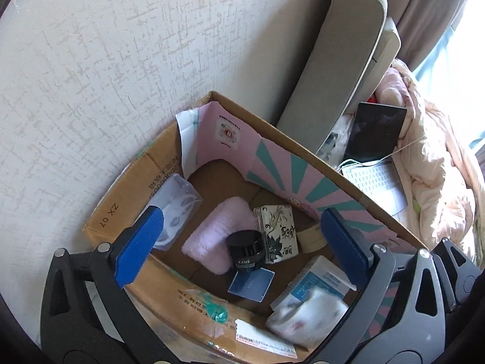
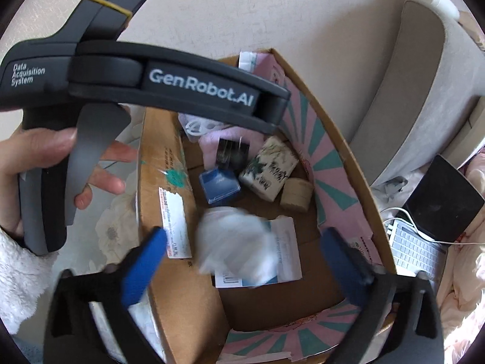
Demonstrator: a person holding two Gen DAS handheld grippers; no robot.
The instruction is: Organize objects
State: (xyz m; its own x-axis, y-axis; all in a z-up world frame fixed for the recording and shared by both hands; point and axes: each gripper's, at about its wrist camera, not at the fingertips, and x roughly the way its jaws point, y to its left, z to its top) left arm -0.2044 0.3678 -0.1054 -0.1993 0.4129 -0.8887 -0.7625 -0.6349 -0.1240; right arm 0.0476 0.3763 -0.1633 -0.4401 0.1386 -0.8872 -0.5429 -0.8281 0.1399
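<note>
Left wrist view: the left gripper hangs spread wide and empty over the cardboard box; a black jar sits at frame centre against a pink towel.

Right wrist view: the right gripper gapes wide, holding nothing; a blurred white bundle lies in the box at lower centre.

Bedside clutter beside the wall

A textured cream wall rises behind, with a grey padded headboard leaning against it. On the bed lies an open white laptop, a dark tablet propped just behind its keyboard, a white cable trailing across. A rumpled peach quilt bunches alongside; something pink, perhaps a plush toy, sits near the headboard.
</note>
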